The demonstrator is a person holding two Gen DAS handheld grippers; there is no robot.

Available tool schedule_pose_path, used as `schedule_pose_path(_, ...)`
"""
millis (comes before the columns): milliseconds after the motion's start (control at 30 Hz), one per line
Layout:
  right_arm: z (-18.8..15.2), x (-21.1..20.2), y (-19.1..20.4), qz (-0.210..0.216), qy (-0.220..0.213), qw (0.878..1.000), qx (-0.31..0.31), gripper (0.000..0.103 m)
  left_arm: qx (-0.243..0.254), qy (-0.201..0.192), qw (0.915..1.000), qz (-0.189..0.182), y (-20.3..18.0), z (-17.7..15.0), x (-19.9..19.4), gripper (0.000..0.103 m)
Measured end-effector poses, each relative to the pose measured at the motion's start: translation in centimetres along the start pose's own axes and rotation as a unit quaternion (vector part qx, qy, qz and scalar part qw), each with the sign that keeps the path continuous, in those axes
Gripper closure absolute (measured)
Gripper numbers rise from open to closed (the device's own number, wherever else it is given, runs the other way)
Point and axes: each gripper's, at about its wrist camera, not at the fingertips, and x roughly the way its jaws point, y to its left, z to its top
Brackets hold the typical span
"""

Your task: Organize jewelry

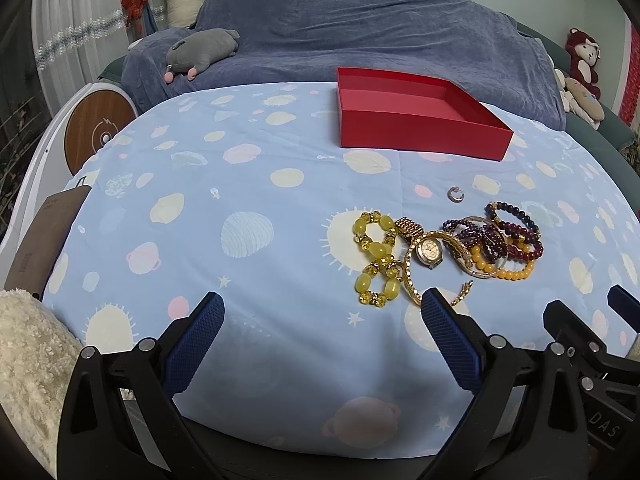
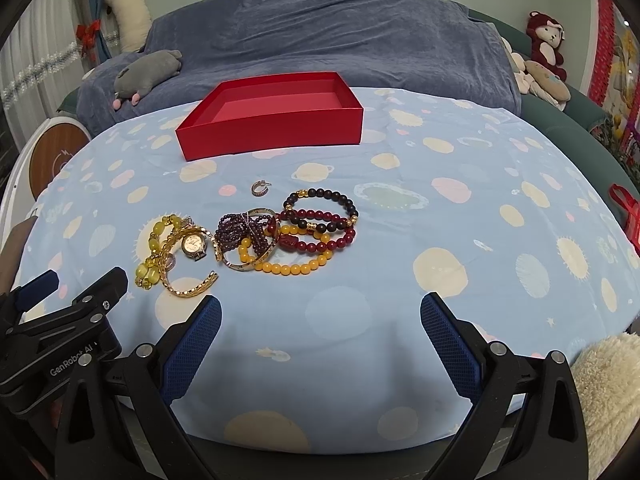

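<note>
A pile of jewelry lies on the blue planet-print cloth (image 1: 248,184): a yellow bead bracelet (image 1: 374,258), a gold watch (image 1: 429,250), dark red and purple bead bracelets (image 1: 516,236) and an orange bead bracelet (image 2: 288,266). A small silver ring (image 1: 455,194) lies apart, behind the pile; it also shows in the right wrist view (image 2: 260,188). An empty red box (image 1: 416,114) stands farther back, also in the right wrist view (image 2: 276,114). My left gripper (image 1: 322,312) is open, low at the near edge, its right finger by the watch band. My right gripper (image 2: 320,314) is open and empty, just right of the pile.
A sofa under a blue-grey cover (image 1: 360,32) runs behind the table, with a grey plush (image 1: 202,50) and a red monkey plush (image 2: 546,42) on it. A fluffy cream cushion (image 1: 28,344) sits at the near left. A round wooden disc (image 1: 98,132) stands left.
</note>
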Motion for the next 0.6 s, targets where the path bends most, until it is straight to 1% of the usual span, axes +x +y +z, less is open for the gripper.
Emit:
schedule_pose_path(200, 0.01, -0.01, 0.04, -0.001, 0.000, 1.000, -0.001, 0.007, 0.006, -0.005, 0.9999, 0.011, -0.29, -0.05, -0.36, 0.009)
schedule_pose_path(600, -0.01, 0.03, 0.03, -0.002, 0.000, 1.000, -0.002, 0.007, 0.007, -0.004, 0.9999, 0.008, -0.17, -0.04, -0.14, 0.009)
